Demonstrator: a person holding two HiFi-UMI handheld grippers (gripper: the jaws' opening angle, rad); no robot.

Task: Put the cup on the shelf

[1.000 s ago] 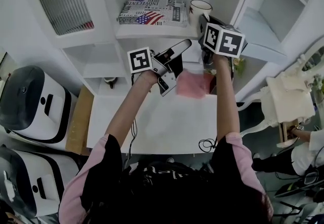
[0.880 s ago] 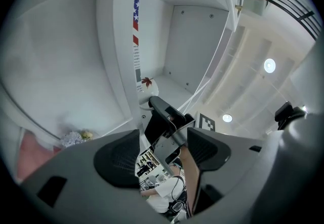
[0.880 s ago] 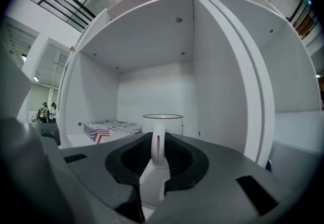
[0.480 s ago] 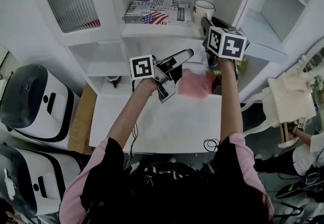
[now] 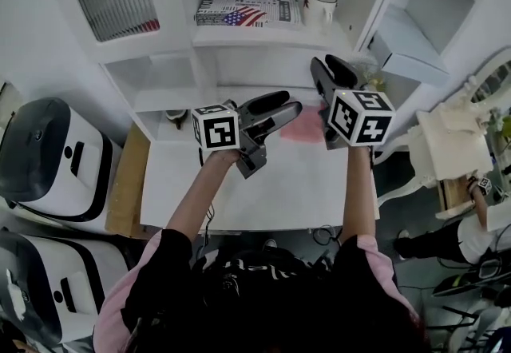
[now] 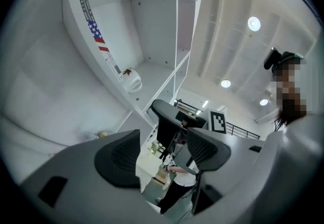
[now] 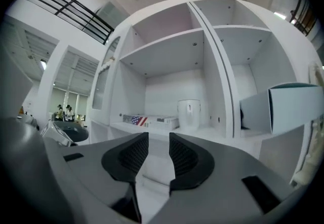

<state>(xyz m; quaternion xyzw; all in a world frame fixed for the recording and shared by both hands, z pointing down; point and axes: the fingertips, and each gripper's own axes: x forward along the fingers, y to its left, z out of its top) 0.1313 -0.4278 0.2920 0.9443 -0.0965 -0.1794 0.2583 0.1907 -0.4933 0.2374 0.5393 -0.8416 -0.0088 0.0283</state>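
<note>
The white cup (image 5: 318, 4) stands upright on the upper shelf (image 5: 263, 36), just right of a flag-print magazine (image 5: 247, 8). No gripper touches it. My right gripper (image 5: 331, 68) hangs below and in front of the shelf, its jaws a narrow gap apart and empty. Its own view shows the cup (image 7: 189, 113) straight ahead beyond the gripper (image 7: 159, 139). My left gripper (image 5: 289, 102) is over the white table, rolled on its side, wide open with nothing between its jaws. In the left gripper view the cup (image 6: 131, 82) sits high on the shelf.
A pink cloth (image 5: 303, 126) lies at the back of the white table (image 5: 263, 192). An open cabinet door (image 5: 407, 48) juts out at the right. Two white-and-black appliances (image 5: 48, 152) stand at the left. A white chair (image 5: 451, 144) and a person's arm (image 5: 487, 200) are at the right.
Both grippers have drawn back from the shelf, down and toward the table. The right gripper has left the cup's side. The cup stays put on the shelf.
</note>
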